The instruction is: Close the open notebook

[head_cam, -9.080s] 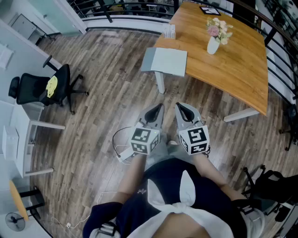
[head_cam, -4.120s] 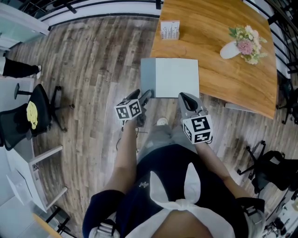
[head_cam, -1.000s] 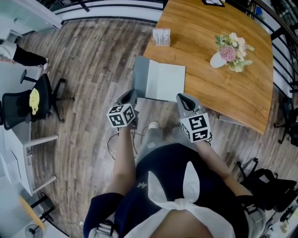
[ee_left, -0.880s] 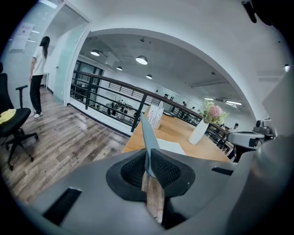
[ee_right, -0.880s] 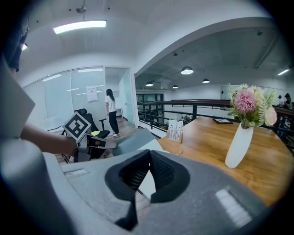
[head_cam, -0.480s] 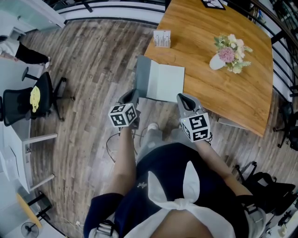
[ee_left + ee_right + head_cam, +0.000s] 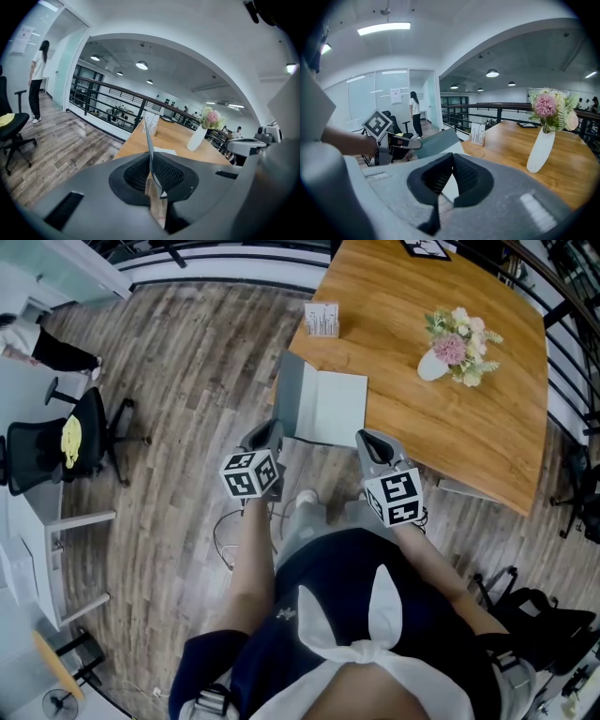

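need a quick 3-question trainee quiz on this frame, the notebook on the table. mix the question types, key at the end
1. Multiple choice: what is the left gripper shut on?
A) the chair
B) the notebook, by its grey cover
C) the card stand
2. True or false: the notebook is fully closed.
3. Fill in: the vase of flowers stands on the wooden ____.

Key: 1 B. 2 false: it is open, with the grey cover raised at an angle. 3 table.
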`<action>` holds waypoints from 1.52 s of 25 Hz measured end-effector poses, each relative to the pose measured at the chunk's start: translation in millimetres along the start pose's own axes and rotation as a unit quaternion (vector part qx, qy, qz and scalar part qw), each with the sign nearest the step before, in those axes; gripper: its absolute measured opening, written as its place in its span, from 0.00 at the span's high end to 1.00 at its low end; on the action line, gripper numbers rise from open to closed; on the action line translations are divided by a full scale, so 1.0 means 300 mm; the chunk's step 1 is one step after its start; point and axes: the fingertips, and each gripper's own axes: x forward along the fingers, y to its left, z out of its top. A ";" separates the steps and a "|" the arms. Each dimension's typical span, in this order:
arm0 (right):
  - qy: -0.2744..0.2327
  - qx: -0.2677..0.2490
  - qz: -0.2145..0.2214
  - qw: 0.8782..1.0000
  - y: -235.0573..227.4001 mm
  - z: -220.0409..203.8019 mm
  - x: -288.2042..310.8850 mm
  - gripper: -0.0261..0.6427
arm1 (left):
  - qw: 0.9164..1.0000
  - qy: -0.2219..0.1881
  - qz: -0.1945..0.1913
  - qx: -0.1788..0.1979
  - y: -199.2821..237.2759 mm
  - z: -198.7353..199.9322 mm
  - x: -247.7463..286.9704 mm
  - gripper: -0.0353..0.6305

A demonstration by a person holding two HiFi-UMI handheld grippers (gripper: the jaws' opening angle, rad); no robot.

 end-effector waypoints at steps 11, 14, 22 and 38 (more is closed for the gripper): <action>-0.002 0.004 -0.004 1.000 -0.024 -0.010 -0.037 0.96 | 1.000 -0.005 -0.011 0.009 -0.071 0.008 0.002 0.90; -0.003 0.005 -0.005 1.000 -0.033 -0.013 -0.040 0.96 | 1.000 -0.005 -0.016 0.011 -0.089 0.009 0.011 0.90; -0.006 0.009 -0.009 1.000 -0.042 -0.019 -0.055 0.97 | 0.999 0.000 -0.026 0.028 -0.135 0.002 0.021 0.90; -0.005 0.018 -0.018 1.000 -0.038 -0.041 -0.087 0.97 | 0.998 0.006 -0.044 0.049 -0.217 -0.015 0.036 0.91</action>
